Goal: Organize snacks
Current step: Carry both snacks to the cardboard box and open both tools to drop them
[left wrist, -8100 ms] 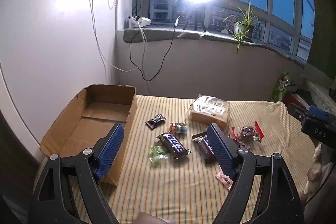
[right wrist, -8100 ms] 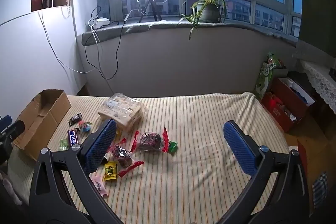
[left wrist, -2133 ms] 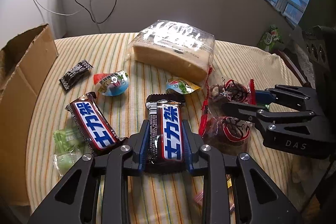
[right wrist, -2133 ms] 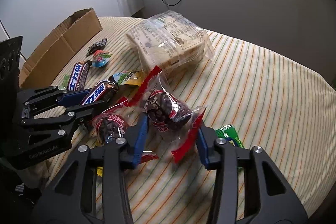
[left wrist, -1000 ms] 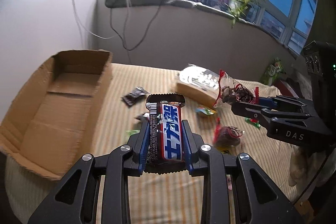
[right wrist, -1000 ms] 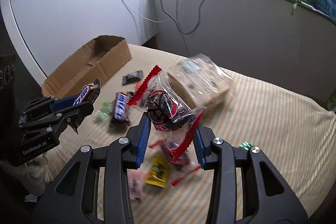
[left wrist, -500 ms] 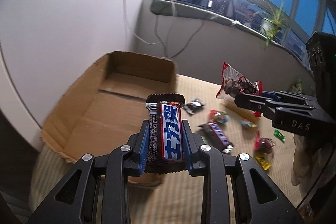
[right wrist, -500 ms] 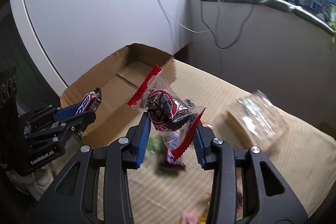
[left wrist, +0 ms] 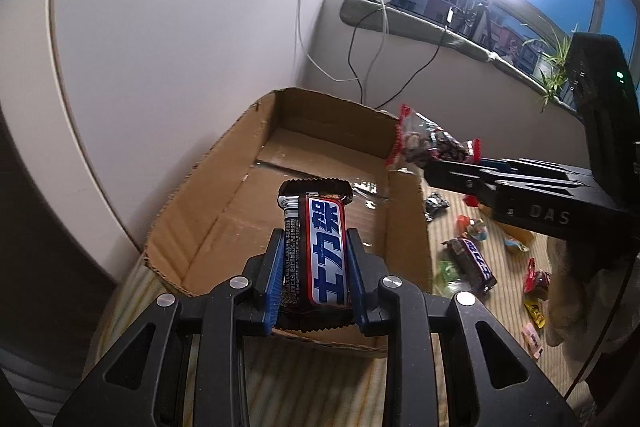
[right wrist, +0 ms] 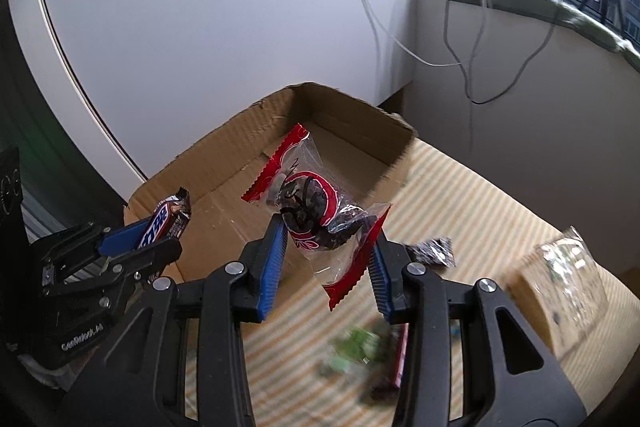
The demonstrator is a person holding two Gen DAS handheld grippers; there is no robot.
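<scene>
My left gripper [left wrist: 316, 247] is shut on a chocolate bar [left wrist: 325, 247] with a blue and white wrapper, held above the near end of the open cardboard box [left wrist: 224, 195]. My right gripper [right wrist: 326, 231] is shut on a clear snack bag with red ends [right wrist: 316, 211], held above the box's right wall [right wrist: 384, 131]. In the left wrist view the right gripper [left wrist: 432, 167] with its bag [left wrist: 434, 147] hangs over the box's right edge. In the right wrist view the left gripper [right wrist: 160, 239] with the bar [right wrist: 166, 221] is at the lower left.
The box stands at the left edge of a striped bed [left wrist: 472, 359], against a white wall [left wrist: 180, 27]. Loose snacks lie on the bed to the right: another chocolate bar [left wrist: 474, 261], small candies [left wrist: 536, 315], a dark packet [right wrist: 434, 251], a bread bag [right wrist: 564, 275].
Both grippers have carried their snacks left from the bed and closer over the cardboard box. The box now fills the middle of both views.
</scene>
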